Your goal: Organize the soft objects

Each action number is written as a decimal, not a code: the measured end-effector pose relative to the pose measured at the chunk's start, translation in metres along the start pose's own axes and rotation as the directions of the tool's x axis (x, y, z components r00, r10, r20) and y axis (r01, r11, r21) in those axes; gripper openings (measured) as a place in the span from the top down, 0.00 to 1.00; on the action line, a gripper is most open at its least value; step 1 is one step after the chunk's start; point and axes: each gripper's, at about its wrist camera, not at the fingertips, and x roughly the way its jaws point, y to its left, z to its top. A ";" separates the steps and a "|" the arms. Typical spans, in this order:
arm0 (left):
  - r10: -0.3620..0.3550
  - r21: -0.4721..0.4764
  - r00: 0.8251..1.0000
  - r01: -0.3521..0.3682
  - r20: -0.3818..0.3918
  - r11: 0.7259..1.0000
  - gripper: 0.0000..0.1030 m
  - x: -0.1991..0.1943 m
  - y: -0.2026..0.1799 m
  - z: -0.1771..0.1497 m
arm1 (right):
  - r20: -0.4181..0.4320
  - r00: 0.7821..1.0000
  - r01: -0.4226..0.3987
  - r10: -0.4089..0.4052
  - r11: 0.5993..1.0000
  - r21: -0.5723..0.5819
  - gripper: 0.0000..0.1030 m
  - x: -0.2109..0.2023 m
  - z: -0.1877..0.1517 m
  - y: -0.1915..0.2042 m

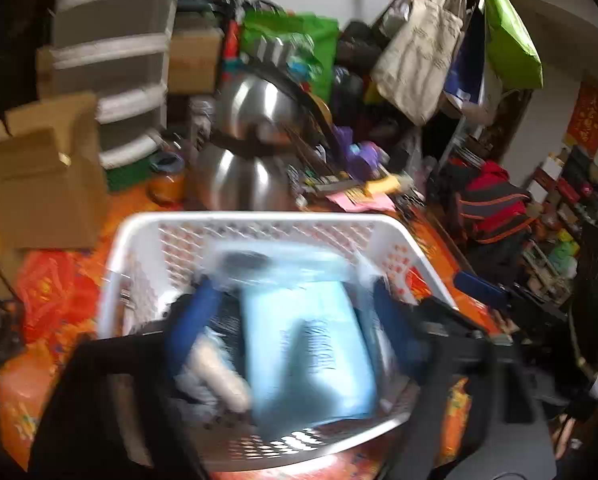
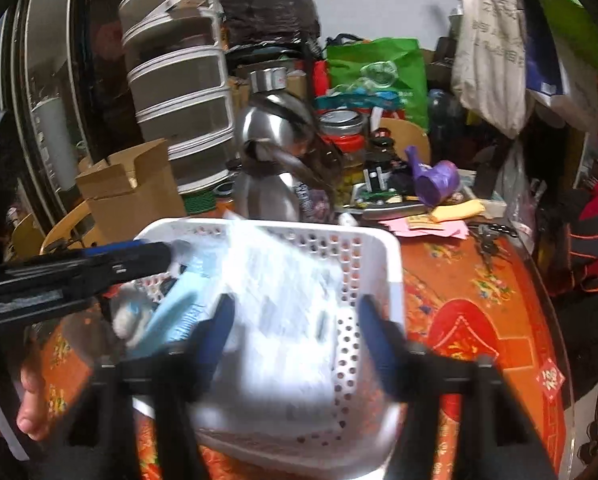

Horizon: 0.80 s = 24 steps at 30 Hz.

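A basket (image 1: 255, 218) stands on the worktop (image 2: 479, 304), and in it a wrapped pack (image 1: 311, 344) lies with smaller soft things (image 1: 215, 376) to its left. Behind the basket stand two metal kettles (image 1: 255, 152), one behind the other, with a cardboard box (image 1: 47, 176) to their left and a stack of drawers (image 1: 111, 60) behind that box. Right of the kettles lie papers (image 2: 431, 226), and bags (image 1: 419, 56) hang above at the far right.

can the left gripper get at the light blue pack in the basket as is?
Probably yes. The left gripper is open, fingers either side of the light blue pack inside the white basket, nothing over it. The picture is blurred, so contact is unclear.
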 end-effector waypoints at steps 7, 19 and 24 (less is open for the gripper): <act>-0.001 -0.005 1.000 0.001 -0.022 1.000 0.16 -0.019 0.012 -0.019 | 0.013 1.000 0.000 0.000 0.999 0.040 0.34 -0.015 -0.008 -0.011; 0.076 -0.013 0.996 -0.077 -0.054 0.997 0.14 -0.109 0.036 -0.127 | 0.048 0.999 -0.009 0.006 0.998 0.055 0.24 -0.085 -0.074 0.002; 0.070 -0.046 0.995 -0.073 -0.074 0.996 0.13 -0.137 0.055 -0.176 | 0.000 1.000 -0.008 0.008 0.998 0.064 0.22 -0.106 -0.133 0.009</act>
